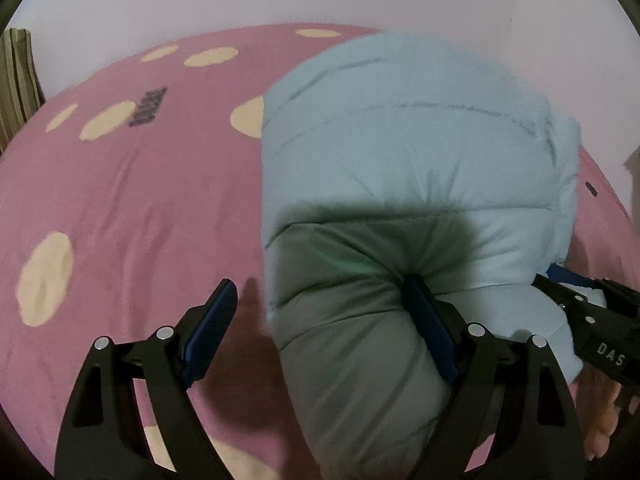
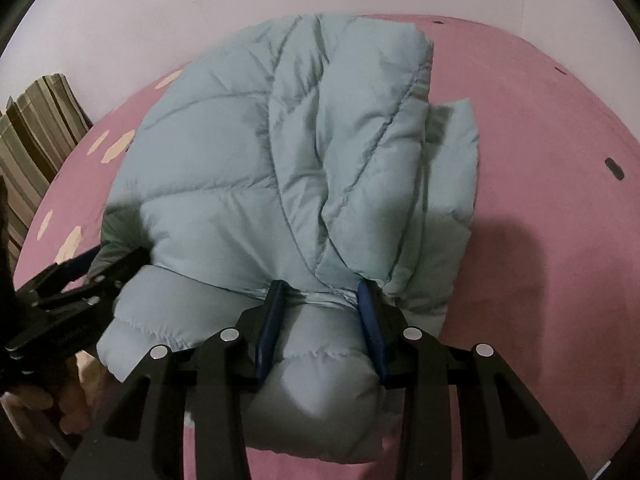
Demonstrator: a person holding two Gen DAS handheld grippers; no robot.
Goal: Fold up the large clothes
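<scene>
Right wrist view: the jacket (image 2: 280,160) lay bundled on the bed (image 2: 540,240), long axis running straight away from the right gripper (image 2: 320,300), whose jaws pinched its near edge. The left gripper (image 1: 320,308) stood wide open, one pad pressed into the jacket's left side.

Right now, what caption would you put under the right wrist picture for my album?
Right gripper pinches a fold of the puffy blue jacket on the pink bedspread.
</scene>
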